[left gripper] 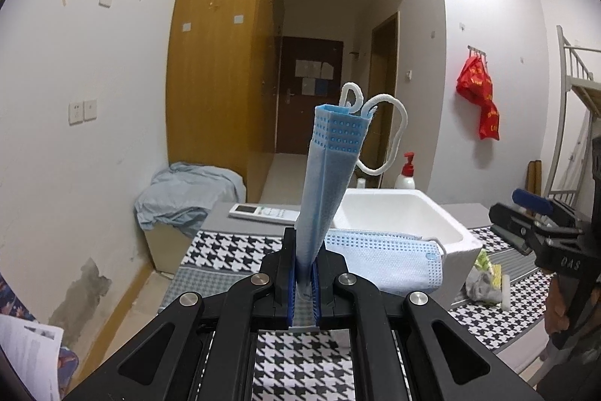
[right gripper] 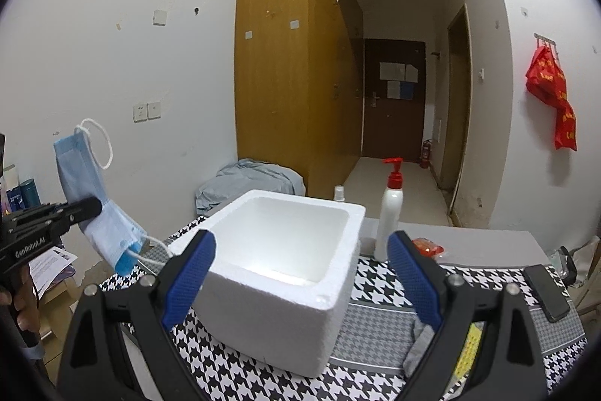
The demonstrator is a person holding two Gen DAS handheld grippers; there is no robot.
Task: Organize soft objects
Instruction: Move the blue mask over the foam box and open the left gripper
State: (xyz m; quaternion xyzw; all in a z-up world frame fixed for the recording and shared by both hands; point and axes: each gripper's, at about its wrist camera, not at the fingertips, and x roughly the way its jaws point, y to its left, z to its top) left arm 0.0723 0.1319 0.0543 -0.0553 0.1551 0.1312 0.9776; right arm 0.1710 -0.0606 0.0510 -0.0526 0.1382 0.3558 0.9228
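Left gripper jaws pinch a pleated mask; right gripper gapes before seemingly foam box.

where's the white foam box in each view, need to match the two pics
Left wrist: the foam box sits right of centre, behind the face mask held in the left gripper.
Right wrist: the foam box fills the centre, between the open right gripper's fingers.
Shared landmark: the red-pump bottle behind the box.

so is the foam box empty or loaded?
Empty as far as visible: the right wrist view shows the foam box with bare white interior; its near inner wall is hidden.
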